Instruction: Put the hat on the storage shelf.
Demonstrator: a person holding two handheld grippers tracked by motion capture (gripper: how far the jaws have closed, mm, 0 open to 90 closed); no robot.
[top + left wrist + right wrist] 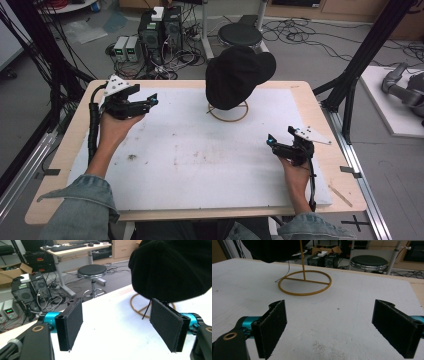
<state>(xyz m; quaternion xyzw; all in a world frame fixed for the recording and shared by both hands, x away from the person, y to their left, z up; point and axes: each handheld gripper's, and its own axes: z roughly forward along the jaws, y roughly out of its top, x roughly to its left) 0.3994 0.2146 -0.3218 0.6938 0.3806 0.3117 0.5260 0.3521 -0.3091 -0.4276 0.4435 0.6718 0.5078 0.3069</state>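
A black cap [237,75] hangs on a thin gold wire stand [229,113] with a ring base, at the back middle of the white mat [200,165]. My left gripper [145,100] is held above the mat's back left, jaws open and pointing right toward the cap [172,267]. My right gripper [277,142] hovers at the mat's right side, open, pointing left. In the right gripper view the stand's ring base [304,282] lies ahead on the mat under the cap's edge [274,247]. Both sets of black padded jaws hold nothing.
The mat covers a wooden table [320,105]. Behind the table stand a black round stool [240,34], computer boxes [160,27] and loose cables on the floor. Black frame posts [360,65] rise at the right, and a grey robot part [405,85] lies on a white board.
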